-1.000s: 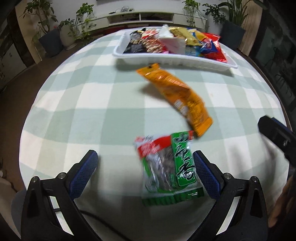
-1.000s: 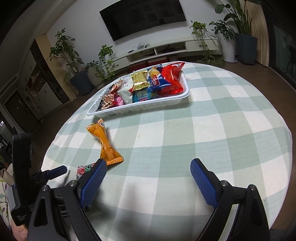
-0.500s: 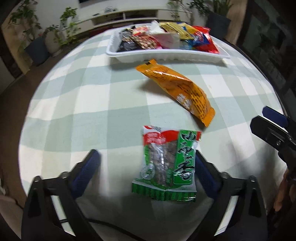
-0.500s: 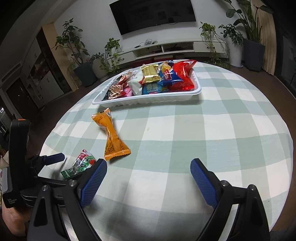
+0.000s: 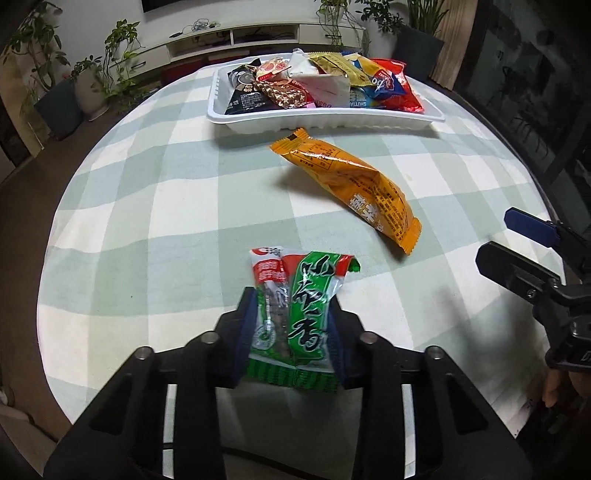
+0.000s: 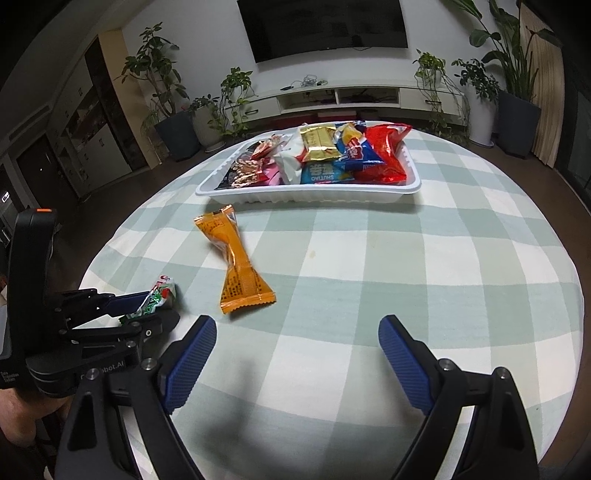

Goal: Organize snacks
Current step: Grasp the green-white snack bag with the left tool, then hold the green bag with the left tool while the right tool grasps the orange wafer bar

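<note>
left tool covers green packet sides.

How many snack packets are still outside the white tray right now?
2. The green packet is clamped in the left gripper, whose jaws have just closed on it. The orange packet lies on the tablecloth between it and the white tray. None seem hidden.

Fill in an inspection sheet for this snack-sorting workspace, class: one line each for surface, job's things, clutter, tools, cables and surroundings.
Surface: round table under a green-and-white checked cloth.
Job's things: white tray piled with snack packets; orange packet lying loose on the cloth; green packet.
Clutter: nothing seen.
Tools: left tool has just closed, pads pressing the green packet; right tool open, nothing between its pads.
Cables: tangle on the TV unit.
Surroundings: wall television, potted plants.
</note>
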Tool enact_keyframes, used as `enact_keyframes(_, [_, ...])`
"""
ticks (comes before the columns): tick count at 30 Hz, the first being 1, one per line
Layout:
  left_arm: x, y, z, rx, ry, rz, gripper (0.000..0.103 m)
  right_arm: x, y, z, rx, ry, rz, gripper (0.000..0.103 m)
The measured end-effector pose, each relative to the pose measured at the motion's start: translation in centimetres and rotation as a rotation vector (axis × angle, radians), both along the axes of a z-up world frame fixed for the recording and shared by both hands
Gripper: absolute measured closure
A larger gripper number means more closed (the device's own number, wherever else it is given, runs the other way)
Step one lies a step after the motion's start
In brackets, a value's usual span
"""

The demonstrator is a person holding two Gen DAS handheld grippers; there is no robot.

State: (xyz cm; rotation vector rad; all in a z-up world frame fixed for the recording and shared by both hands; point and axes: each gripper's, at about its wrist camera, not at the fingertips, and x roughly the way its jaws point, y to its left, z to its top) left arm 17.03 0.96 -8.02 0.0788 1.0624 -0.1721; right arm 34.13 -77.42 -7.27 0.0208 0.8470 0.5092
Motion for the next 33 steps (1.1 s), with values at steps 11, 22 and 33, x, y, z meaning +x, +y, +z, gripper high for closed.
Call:
enact_keyframes(11, [-1.2, 1.4, 0.8, -0.09, -0.012, 0.002, 0.078, 1.2, 3.6, 0.7, -0.092, -0.017, 0.073, 0.021])
enact_keyframes(22, [-1.9, 2.8, 1.2, -0.143, -0.019, 0.015, 0.078, 4.4, 8.9, -0.4, -0.222, 0.01, 0.167, 0.032])
enact_keyframes(33, [-1.5, 3.2, 0.9, -0.148, -0.02, 0.03, 0.078, 6.0, 12.0, -1.9, -0.284, 0.064, 0.204, 0.047])
